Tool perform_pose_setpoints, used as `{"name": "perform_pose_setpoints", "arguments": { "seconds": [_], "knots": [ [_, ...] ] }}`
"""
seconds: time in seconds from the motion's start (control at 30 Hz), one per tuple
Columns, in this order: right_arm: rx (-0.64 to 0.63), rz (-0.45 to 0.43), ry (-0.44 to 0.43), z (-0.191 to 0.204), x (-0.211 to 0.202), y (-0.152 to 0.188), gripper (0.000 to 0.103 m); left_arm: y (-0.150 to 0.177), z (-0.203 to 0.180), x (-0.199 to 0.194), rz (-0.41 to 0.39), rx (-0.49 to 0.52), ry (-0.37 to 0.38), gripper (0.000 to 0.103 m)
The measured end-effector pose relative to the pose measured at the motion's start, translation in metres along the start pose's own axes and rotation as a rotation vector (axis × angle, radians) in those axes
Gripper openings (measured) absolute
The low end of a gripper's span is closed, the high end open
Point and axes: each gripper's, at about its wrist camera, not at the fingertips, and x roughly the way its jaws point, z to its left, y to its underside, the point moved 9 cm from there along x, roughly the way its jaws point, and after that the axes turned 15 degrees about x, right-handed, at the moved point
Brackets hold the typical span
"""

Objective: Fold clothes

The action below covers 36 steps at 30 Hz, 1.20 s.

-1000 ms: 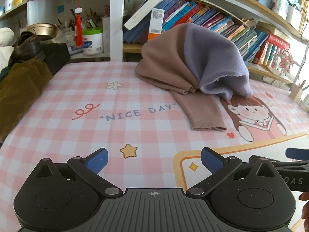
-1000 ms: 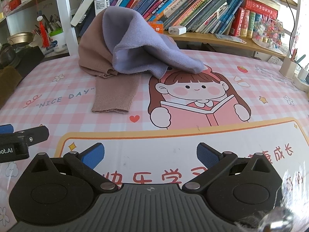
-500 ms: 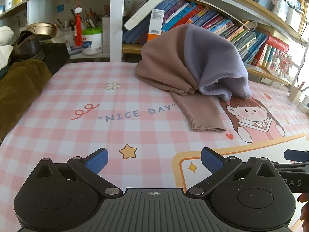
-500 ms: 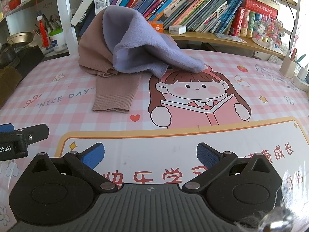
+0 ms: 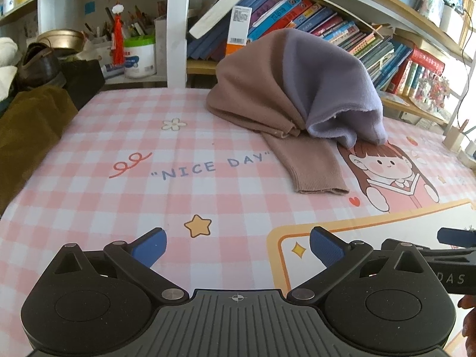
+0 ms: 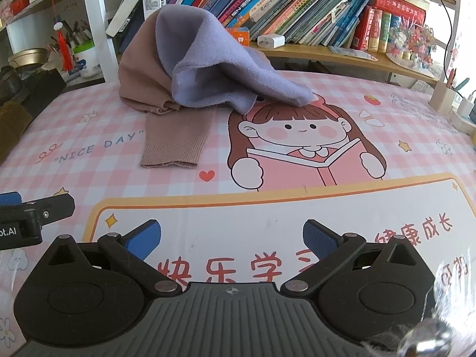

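Left gripper [image 5: 238, 245] hovers over the pink checked cartoon-print surface [image 5: 178, 196], jaws wide, holding nothing. Crumpled brown knit & lilac fleece garment [image 6: 190, 71] heaped at far edge w/ one sleeve trailing forward, well apart from both grippers. Right gripper [image 6: 232, 238], jaws wide too, empty.

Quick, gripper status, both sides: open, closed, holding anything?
Left gripper: open, jaws wide apart, holding nothing, above the tablecloth.
Right gripper: open, jaws wide apart, holding nothing; the brown and purple garment lies untouched ahead.

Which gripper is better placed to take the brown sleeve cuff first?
Probably left. The brown sleeve cuff lies nearer the left gripper line; for the right gripper it sits off to the left. Both are open.
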Motion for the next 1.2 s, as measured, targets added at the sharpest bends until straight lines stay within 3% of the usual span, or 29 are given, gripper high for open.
{"name": "perform_pose_setpoints", "arguments": {
  "seconds": [0.5,0.73,1.2],
  "knots": [
    [-0.029,0.027,-0.039,-0.010,0.005,-0.005,0.103,0.001,-0.012,0.006,0.065,-0.071,-0.030,0.103],
    [-0.068,0.055,-0.088,-0.028,0.009,-0.015,0.103,-0.007,-0.033,-0.003,0.040,-0.123,-0.091,0.103],
    [-0.042,0.083,-0.216,-0.096,0.008,-0.039,0.103,-0.035,-0.099,0.007,0.022,0.004,-0.201,0.103]
  ]
}}
